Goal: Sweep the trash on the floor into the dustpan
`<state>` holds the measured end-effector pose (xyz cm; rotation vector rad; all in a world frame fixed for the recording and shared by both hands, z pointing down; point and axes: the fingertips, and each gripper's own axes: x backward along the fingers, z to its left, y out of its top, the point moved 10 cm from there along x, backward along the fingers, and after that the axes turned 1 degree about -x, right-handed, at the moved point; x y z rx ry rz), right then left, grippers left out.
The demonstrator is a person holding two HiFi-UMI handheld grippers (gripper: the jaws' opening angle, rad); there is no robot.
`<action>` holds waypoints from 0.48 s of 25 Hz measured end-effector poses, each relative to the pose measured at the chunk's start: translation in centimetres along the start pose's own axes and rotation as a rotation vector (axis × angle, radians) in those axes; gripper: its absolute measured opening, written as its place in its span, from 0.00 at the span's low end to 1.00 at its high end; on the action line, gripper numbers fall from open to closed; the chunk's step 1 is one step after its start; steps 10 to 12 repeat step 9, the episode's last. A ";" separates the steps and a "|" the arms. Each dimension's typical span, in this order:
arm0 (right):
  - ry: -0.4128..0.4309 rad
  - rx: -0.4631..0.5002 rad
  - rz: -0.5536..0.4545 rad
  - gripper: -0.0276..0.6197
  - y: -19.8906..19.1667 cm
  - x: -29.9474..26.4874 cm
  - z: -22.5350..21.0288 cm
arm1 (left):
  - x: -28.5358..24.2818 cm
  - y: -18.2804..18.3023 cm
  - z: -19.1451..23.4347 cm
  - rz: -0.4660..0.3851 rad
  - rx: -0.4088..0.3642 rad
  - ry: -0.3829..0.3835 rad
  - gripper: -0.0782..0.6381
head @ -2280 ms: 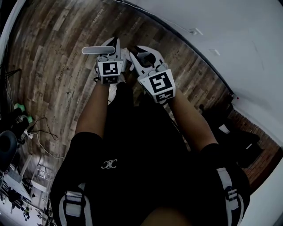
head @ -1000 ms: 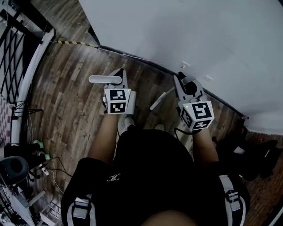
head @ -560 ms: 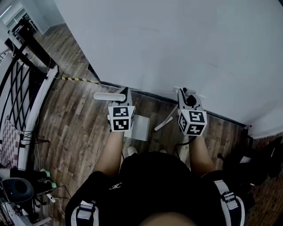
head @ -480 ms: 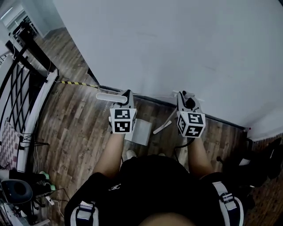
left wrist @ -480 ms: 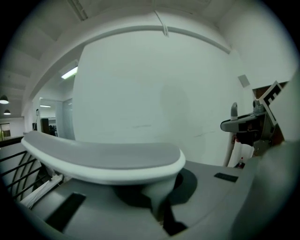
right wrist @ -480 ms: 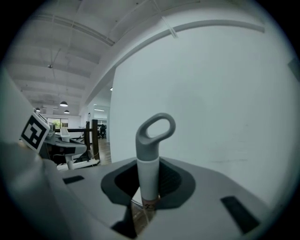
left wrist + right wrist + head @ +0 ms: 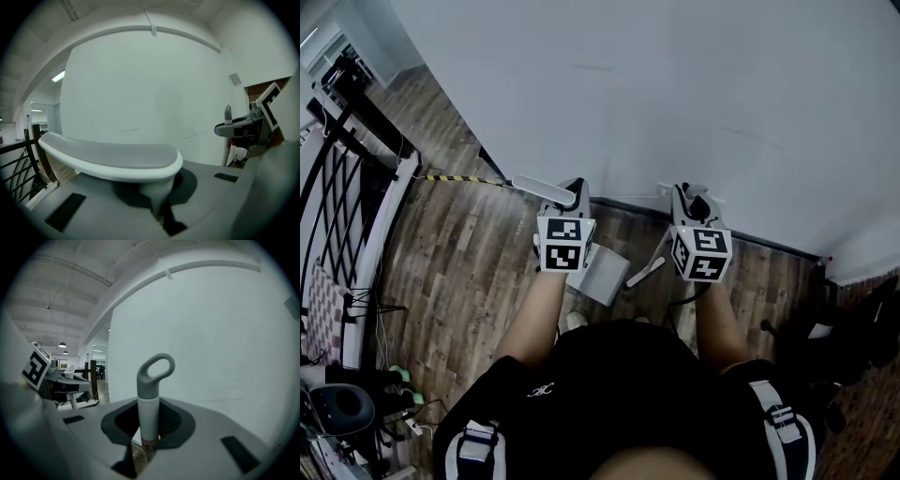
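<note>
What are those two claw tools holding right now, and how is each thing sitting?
Left gripper: shut on the white T-shaped dustpan handle with a grey top.
Right gripper: shut on the white broom stick with a grey loop end.
White dustpan tray: hangs below the left gripper; contact with the floor cannot be told.
Broom stick: roughly upright, with the loop above the jaws; bristles out of view.
</note>
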<state>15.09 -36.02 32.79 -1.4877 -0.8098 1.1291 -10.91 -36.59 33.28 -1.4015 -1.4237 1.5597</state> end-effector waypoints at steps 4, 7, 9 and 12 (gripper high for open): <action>0.008 -0.010 0.009 0.15 -0.2 0.0 -0.7 | -0.5 0.3 -0.7 0.015 -0.007 -0.010 0.11; 0.018 -0.009 0.006 0.15 -0.2 -0.1 -1.4 | -1.0 0.3 -1.3 0.028 -0.008 -0.013 0.11; 0.027 -0.007 0.001 0.15 -0.1 -0.2 -1.9 | -1.4 0.4 -1.7 0.034 -0.008 -0.009 0.11; 0.027 -0.007 0.001 0.15 -0.1 -0.2 -1.9 | -1.4 0.4 -1.7 0.034 -0.008 -0.009 0.11</action>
